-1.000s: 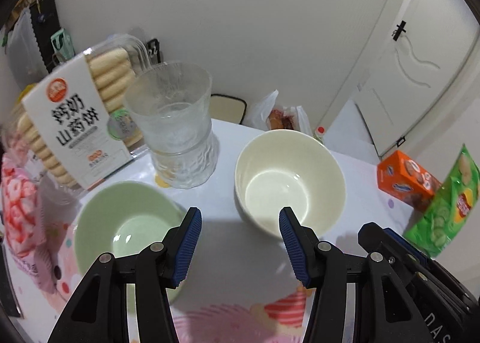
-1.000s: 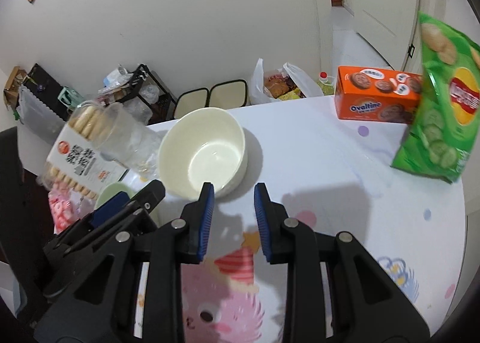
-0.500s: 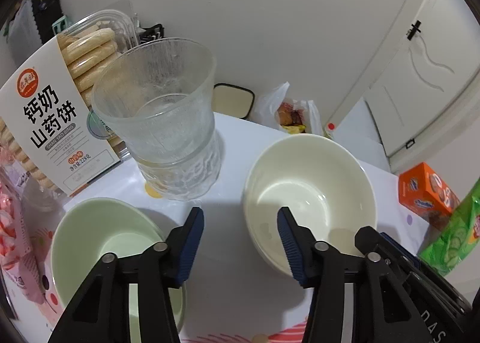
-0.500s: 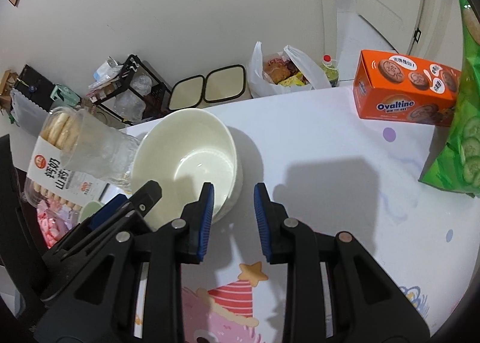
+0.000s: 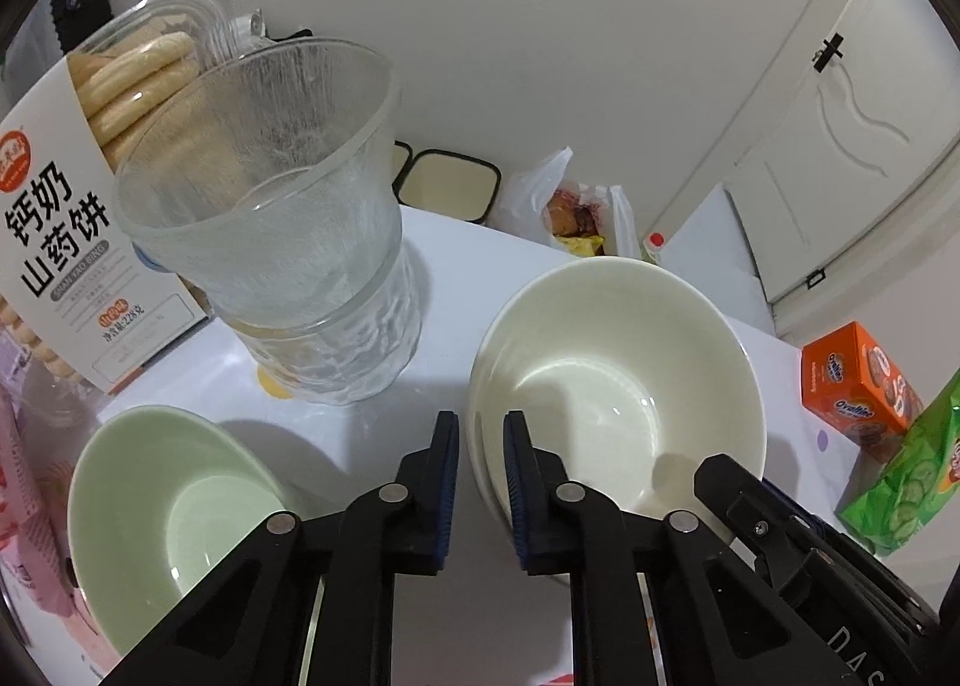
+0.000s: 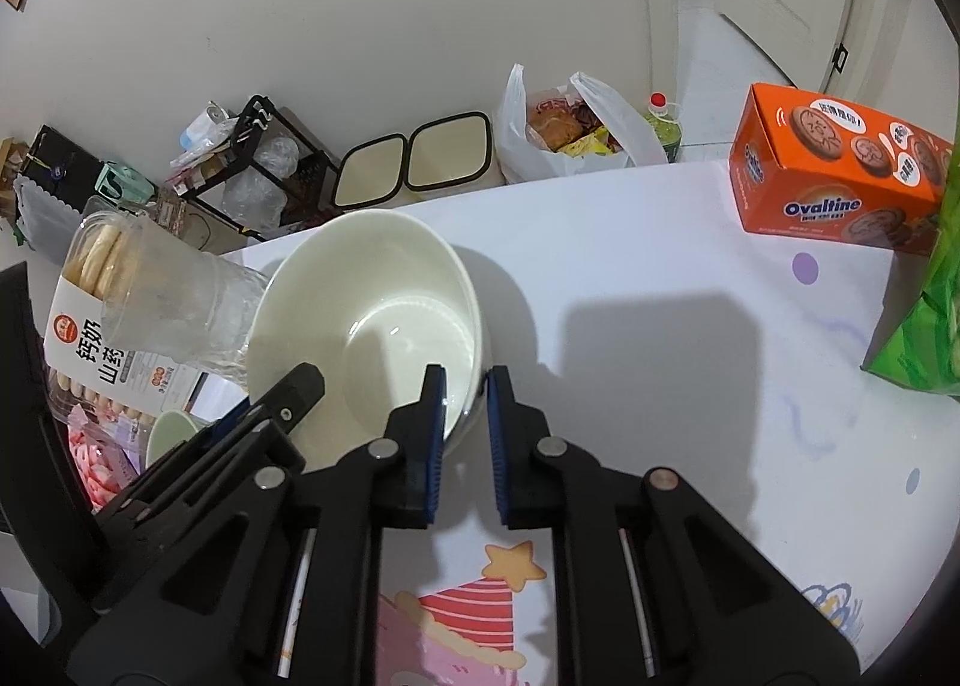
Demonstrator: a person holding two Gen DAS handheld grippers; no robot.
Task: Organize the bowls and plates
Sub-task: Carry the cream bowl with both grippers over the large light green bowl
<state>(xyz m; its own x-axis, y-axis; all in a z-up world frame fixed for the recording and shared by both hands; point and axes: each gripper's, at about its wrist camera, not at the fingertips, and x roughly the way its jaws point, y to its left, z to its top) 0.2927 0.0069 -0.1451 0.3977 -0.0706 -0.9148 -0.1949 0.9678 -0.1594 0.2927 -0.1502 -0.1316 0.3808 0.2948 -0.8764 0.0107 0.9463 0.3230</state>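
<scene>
Two hand-held claws grip one cream bowl (image 5: 618,386) from opposite sides on a white patterned surface (image 6: 660,326). The left claw (image 5: 480,446) has just closed its jaws onto the bowl's near-left rim, one blue pad outside the wall and one inside. The right claw (image 6: 465,404) has likewise just closed, clamped on the rim at the bowl's other side. Both point steeply down.

The bowl sits upright near the middle of the surface. A pale green bowl (image 5: 168,506) lies near it on the left, apart from it, and looks like the likely nesting partner.

To do this step well, both claws would need to rise together and level, since thin rim grips can let a smooth bowl slip or tilt.

Room is tight on the left: stacked clear glasses (image 5: 288,242) stand just beside the cream bowl, with a biscuit pack (image 5: 72,218) behind them. The right side offers open surface up to an orange box (image 6: 840,170) and a green snack bag (image 6: 927,326) near the far edge.
</scene>
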